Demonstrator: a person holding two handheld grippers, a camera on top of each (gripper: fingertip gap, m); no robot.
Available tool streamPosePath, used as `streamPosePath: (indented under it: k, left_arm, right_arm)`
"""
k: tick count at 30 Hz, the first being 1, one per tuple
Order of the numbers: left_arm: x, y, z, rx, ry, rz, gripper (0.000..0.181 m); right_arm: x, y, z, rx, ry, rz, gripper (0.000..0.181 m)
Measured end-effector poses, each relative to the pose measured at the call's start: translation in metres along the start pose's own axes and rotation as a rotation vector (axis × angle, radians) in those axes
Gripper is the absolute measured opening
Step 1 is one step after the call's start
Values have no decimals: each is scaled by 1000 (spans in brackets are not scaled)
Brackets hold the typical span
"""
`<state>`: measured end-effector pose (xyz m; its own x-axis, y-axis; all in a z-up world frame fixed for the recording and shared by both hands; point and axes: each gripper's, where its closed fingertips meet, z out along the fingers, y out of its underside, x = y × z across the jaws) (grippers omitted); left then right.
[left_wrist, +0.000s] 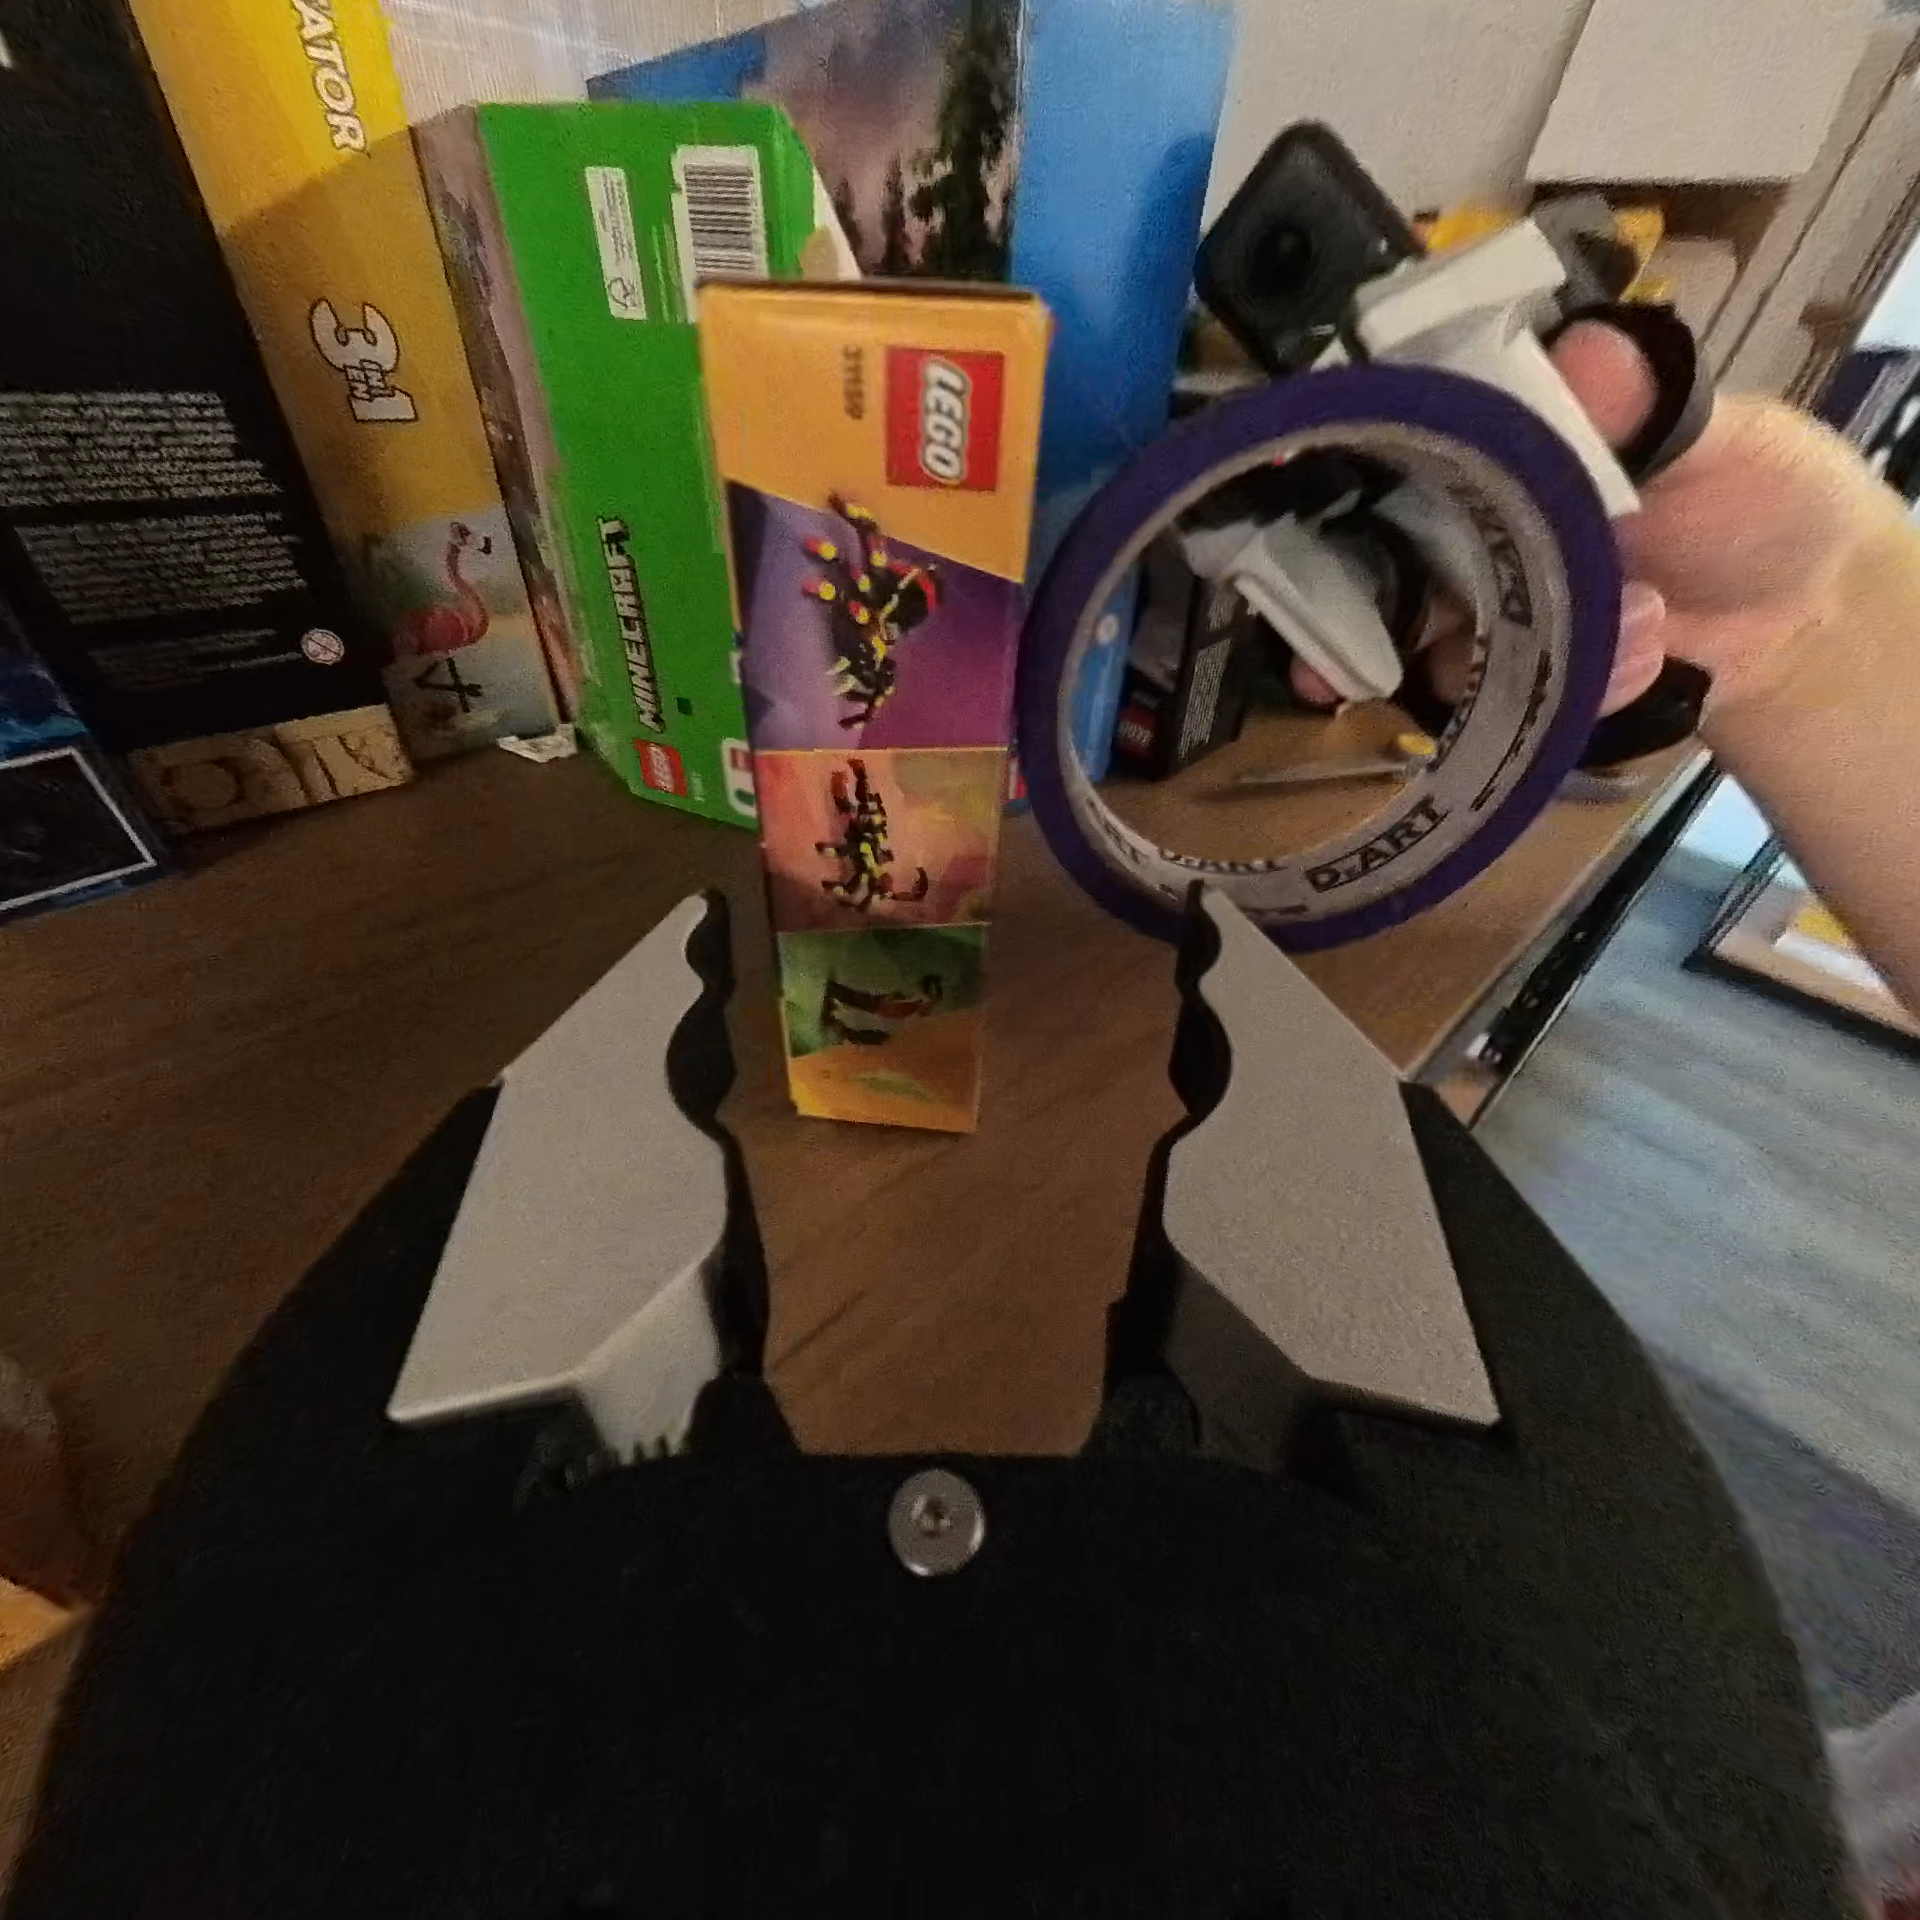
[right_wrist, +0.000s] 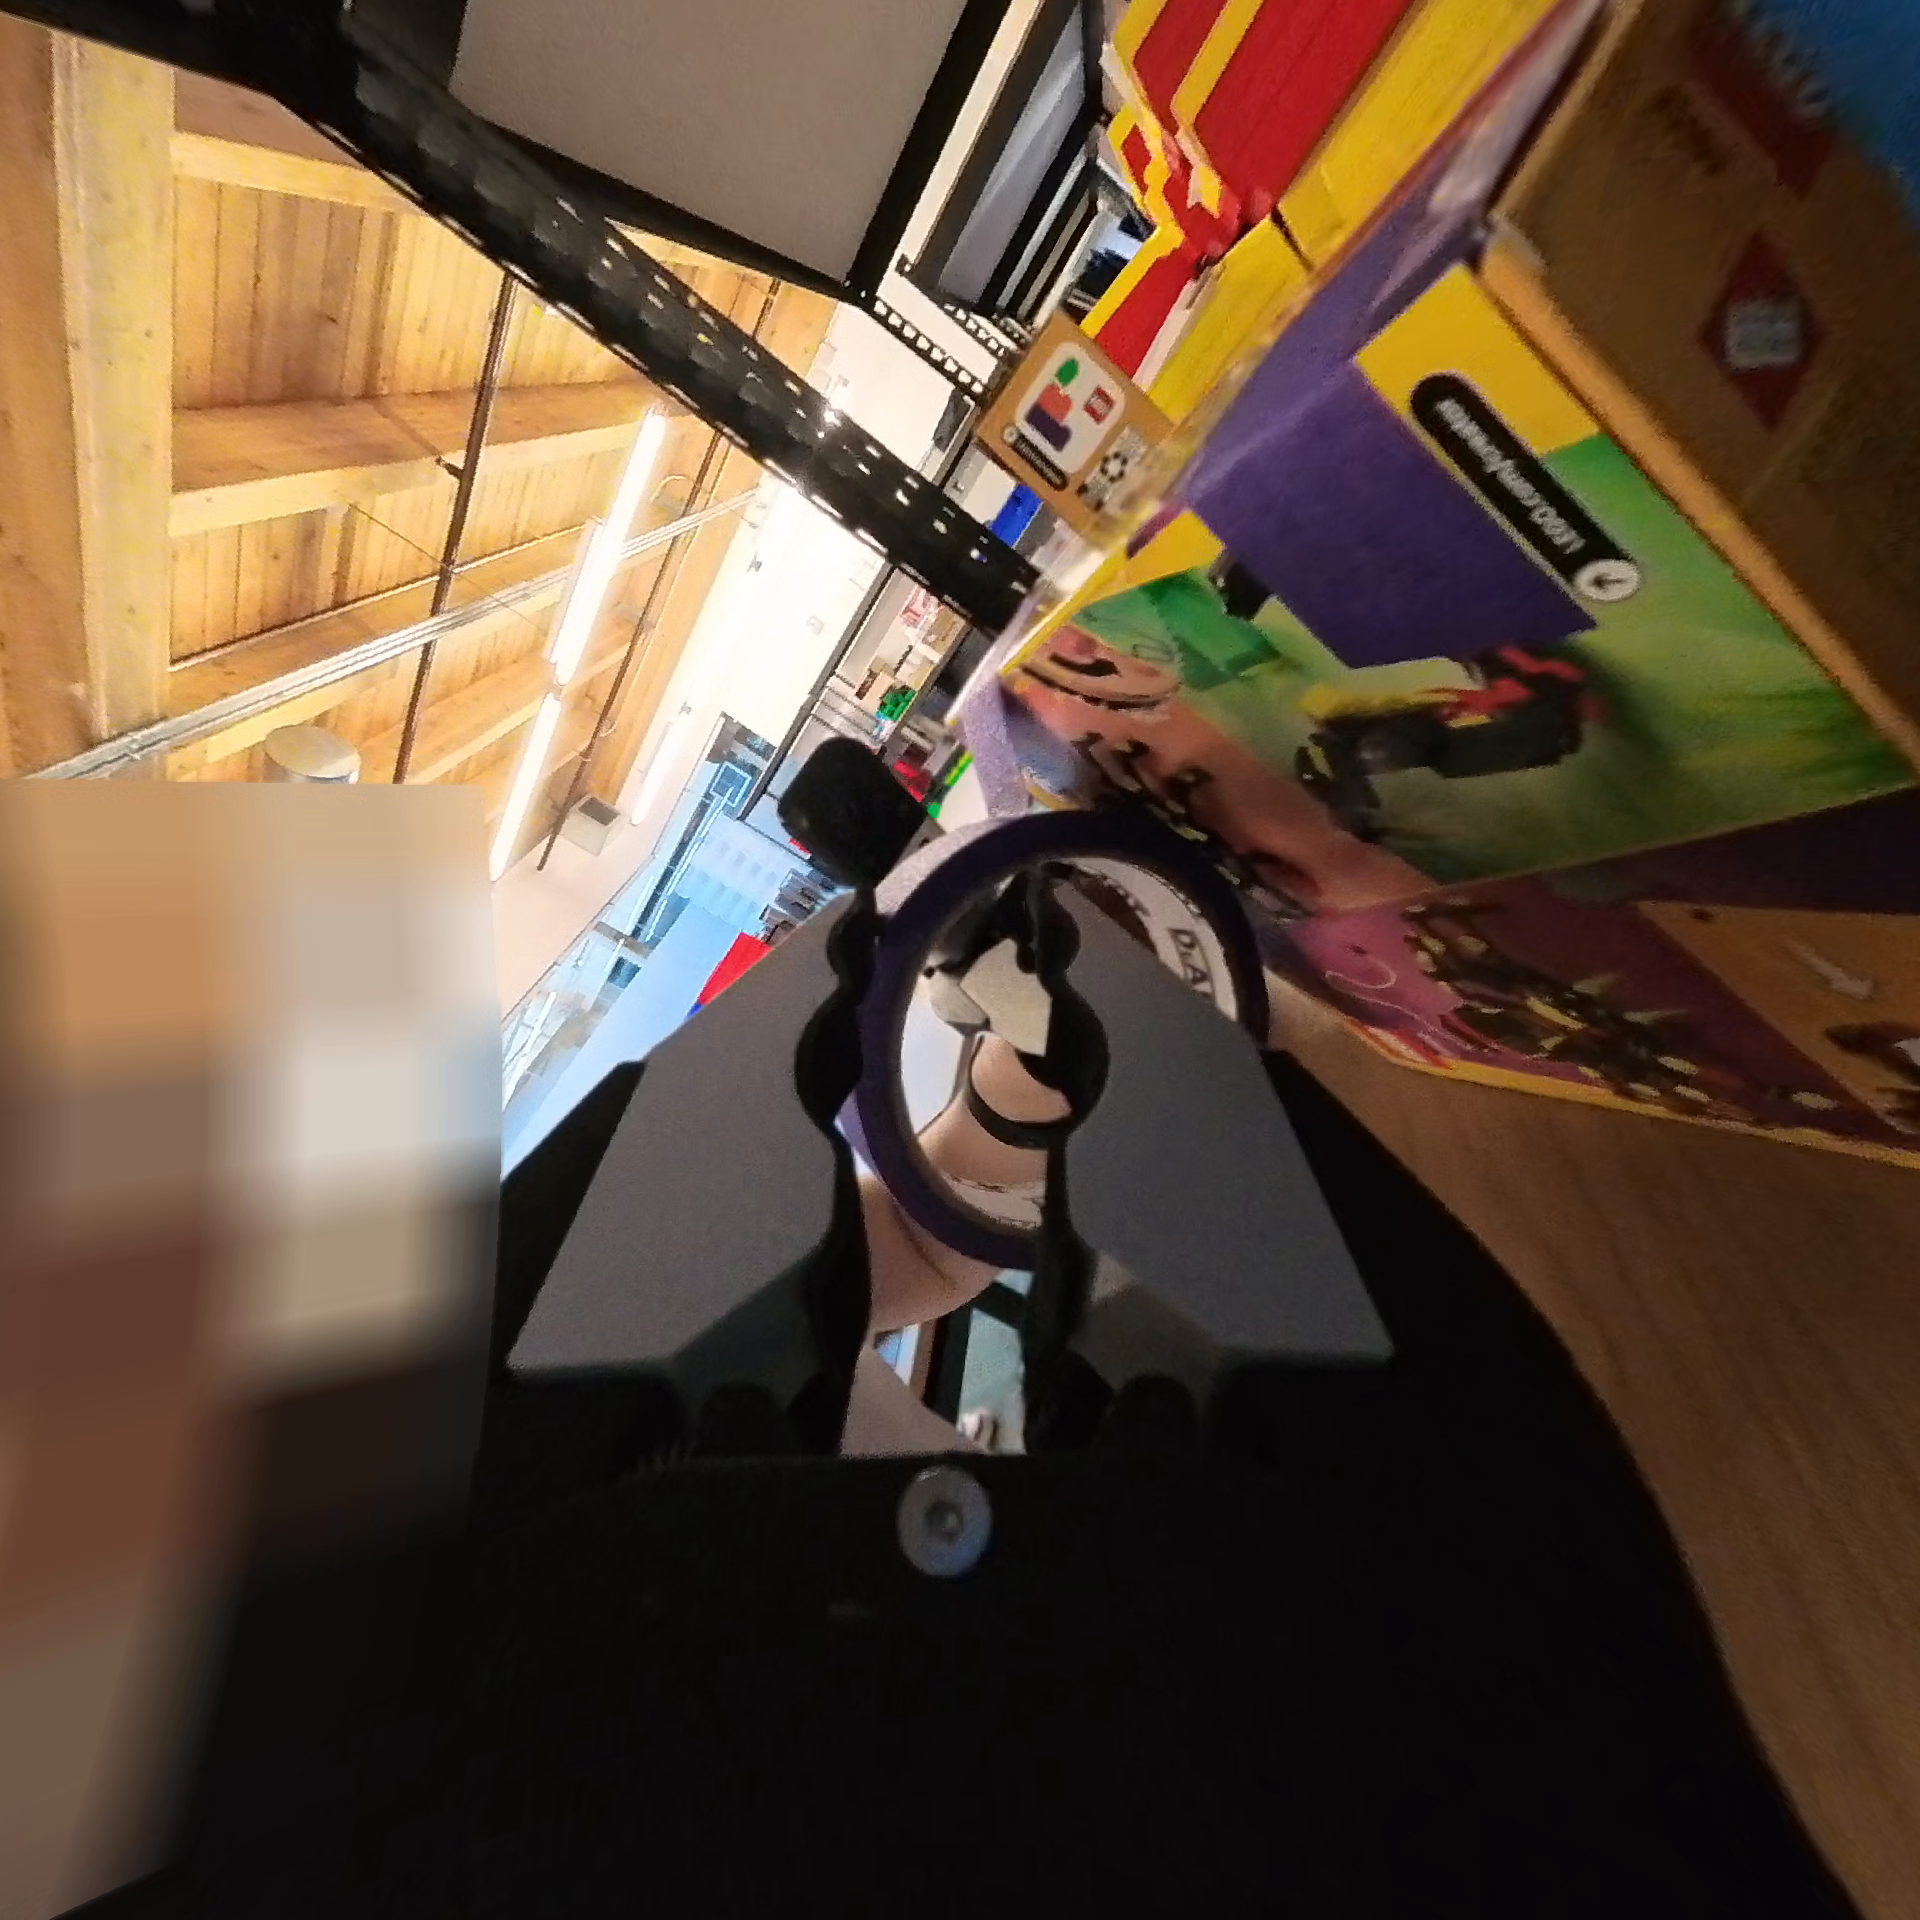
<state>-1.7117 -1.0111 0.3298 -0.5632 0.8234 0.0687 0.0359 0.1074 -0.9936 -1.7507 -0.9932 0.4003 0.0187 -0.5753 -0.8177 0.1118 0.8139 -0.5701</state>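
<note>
A narrow orange toy box (left_wrist: 883, 644) stands upright on a wooden shelf (left_wrist: 312, 1091). My left gripper (left_wrist: 951, 914) is open and empty, with its fingers either side of the box's lower end and not touching it. My right gripper (left_wrist: 1496, 582) is shut on a purple tape roll (left_wrist: 1340, 665), held in the air just right of the box, one finger inside the ring and one outside. In the right wrist view, which is turned sideways, the right gripper (right_wrist: 945, 914) holds the roll (right_wrist: 883, 1091) by its wall, next to the broad colourful face of a box (right_wrist: 1455, 779).
Taller toy boxes line the back of the shelf: a green one (left_wrist: 623, 468), a yellow one (left_wrist: 312, 312), a black one (left_wrist: 125, 416) and a blue one (left_wrist: 1101, 208). The shelf's metal edge (left_wrist: 1558, 987) runs at the right over grey floor. A black perforated frame (right_wrist: 675, 312) crosses overhead.
</note>
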Motion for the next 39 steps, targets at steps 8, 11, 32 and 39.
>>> streamPosePath:
  k: [8, 11, 32, 39]
  left_arm:
    - [-1, 15, 15, -169, 69, -43, 69]
    - [-9, 17, 19, -183, 9, -51, 52]
    - [11, 20, 11, -115, -325, -154, 50]
    - [20, 19, 11, -57, -447, -210, 50]
  right_arm:
    - [-6, -7, -2, 19, 44, -101, 31]
    - [-2, -10, -1, 20, 106, -150, 35]
    - [-25, -21, -52, 144, 233, -450, 42]
    - [-29, 26, -66, 136, 352, -781, 76]
